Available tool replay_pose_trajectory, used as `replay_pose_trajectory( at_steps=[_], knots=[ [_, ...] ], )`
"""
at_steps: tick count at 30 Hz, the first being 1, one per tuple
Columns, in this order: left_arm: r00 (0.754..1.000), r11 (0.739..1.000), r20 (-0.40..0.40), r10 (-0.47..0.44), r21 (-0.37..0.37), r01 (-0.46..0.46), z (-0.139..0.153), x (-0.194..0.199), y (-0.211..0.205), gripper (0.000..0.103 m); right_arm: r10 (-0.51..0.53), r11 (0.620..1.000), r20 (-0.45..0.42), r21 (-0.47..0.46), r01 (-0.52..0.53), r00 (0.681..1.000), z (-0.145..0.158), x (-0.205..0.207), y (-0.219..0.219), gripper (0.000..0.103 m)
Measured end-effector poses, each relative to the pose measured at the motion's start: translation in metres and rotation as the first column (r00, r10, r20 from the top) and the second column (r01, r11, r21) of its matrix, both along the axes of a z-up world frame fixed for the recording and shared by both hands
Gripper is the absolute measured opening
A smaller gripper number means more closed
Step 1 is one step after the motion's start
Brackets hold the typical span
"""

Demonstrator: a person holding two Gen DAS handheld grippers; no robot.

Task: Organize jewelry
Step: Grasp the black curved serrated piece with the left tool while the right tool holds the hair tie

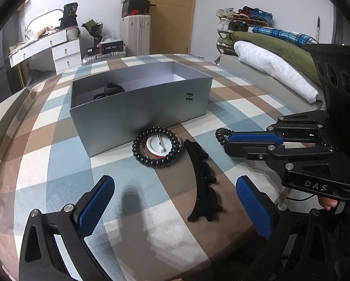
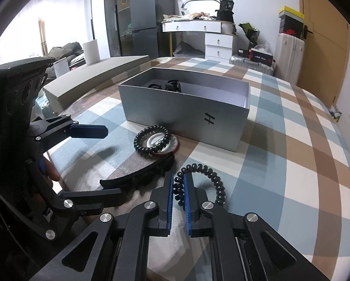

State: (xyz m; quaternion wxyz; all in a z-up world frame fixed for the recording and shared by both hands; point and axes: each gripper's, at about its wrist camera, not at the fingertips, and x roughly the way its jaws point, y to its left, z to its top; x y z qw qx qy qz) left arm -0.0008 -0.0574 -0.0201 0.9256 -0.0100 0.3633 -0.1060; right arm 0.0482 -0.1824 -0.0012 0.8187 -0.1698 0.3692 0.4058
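Two tongs in view. Your right tongs (image 2: 179,195) are clamped on a black spiral hair tie (image 2: 204,182): part of the coil is pinched between the blue pads, the rest loops out to the right of the fingers. From the left wrist view the same tie (image 1: 220,136) pokes out at the tip of the right tongs (image 1: 226,141), just above the checked cloth (image 1: 64,164).

Your left tongs (image 1: 175,201) are spread wide, nothing between the pads, low over the cloth near the camera.

Still on the cloth, between the two tongs and the grey box (image 1: 137,110):
- second black spiral hair tie (image 1: 156,146), lying flat as a ring around a white round disc (image 1: 158,145), just in front of the box's near wall; cannot tell if it touches the wall.
- long black hair clip (image 1: 204,180), curved, lying just right of that ring and running toward the camera.

Box is open-topped, with a dark logo on its near wall. Inside at its left end there are black items (image 2: 165,85), one looks like a claw clip; the rest is too dark to tell apart. Right end of the box shows a pale bare floor.

Folded clothes (image 1: 275,70) are stacked at the far right.
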Motion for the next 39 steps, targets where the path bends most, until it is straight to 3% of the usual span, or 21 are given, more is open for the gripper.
replay_pose_trajectory(
  at_steps=[4,12,20,26,39],
  knots=[
    [1.0,1.0,-0.001,-0.017,-0.014,0.017,0.001,-0.003,0.0,0.1,0.01,1.0,-0.007,-0.004,-0.01,1.0,-0.001,-0.001,0.001,0.008],
    [0.996,0.996,-0.021,-0.09,0.004,0.09,-0.003,-0.005,-0.013,0.065,0.02,1.0,-0.036,-0.005,-0.02,0.999,-0.007,0.001,0.001,0.008],
    [0.994,0.994,-0.018,-0.108,0.025,0.108,-0.003,-0.007,-0.016,0.047,0.03,0.999,-0.046,-0.02,-0.031,0.999,-0.012,-0.001,0.003,0.01],
    [0.995,0.992,-0.002,-0.104,0.067,0.104,-0.004,-0.007,-0.019,0.018,0.03,0.999,-0.049,-0.025,-0.031,0.998,-0.014,0.0,0.004,0.011],
    [0.992,0.993,0.05,-0.117,0.025,0.116,0.003,-0.013,-0.014,0.015,0.036,0.999,-0.026,-0.031,-0.037,0.999,-0.014,-0.003,0.005,0.008]
  ],
)
